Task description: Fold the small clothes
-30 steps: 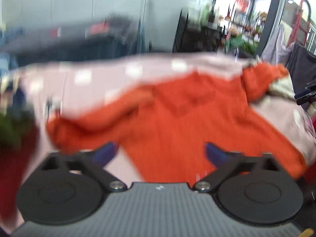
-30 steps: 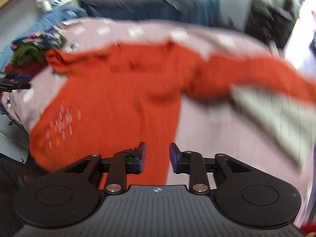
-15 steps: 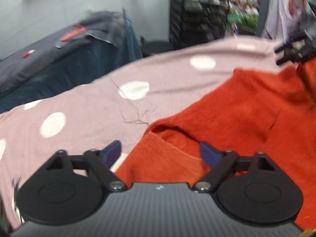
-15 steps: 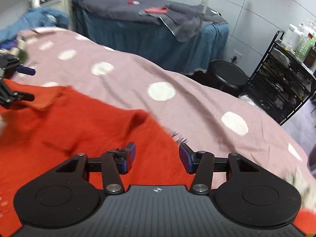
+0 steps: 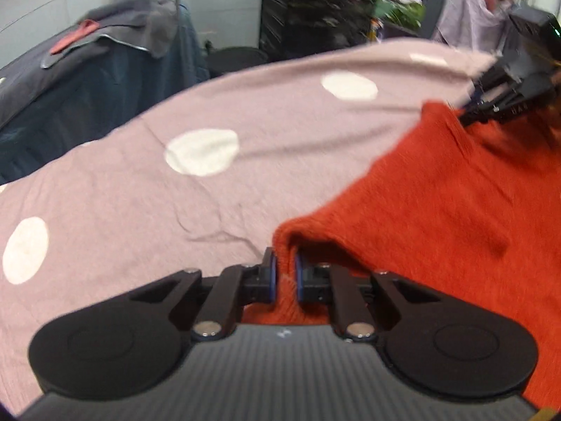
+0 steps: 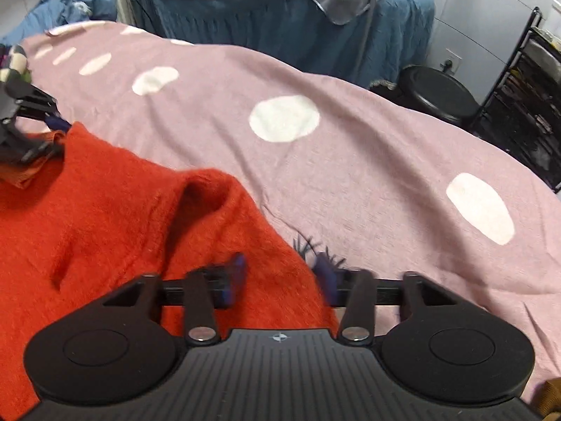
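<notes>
right claw fingertips motion-blurred, sweater cut off

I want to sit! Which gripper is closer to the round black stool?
Right, probably. The right gripper, jaws just closing around the fuzzy orange sweater's edge, has the round black stool just beyond the spotted pink sheet; the left gripper, just closed on that sweater, sits farther off.

A fuzzy orange-red knit sweater lies spread on the polka-dot cover, its near edge bunched into a raised fold, slightly rumpled.
</notes>
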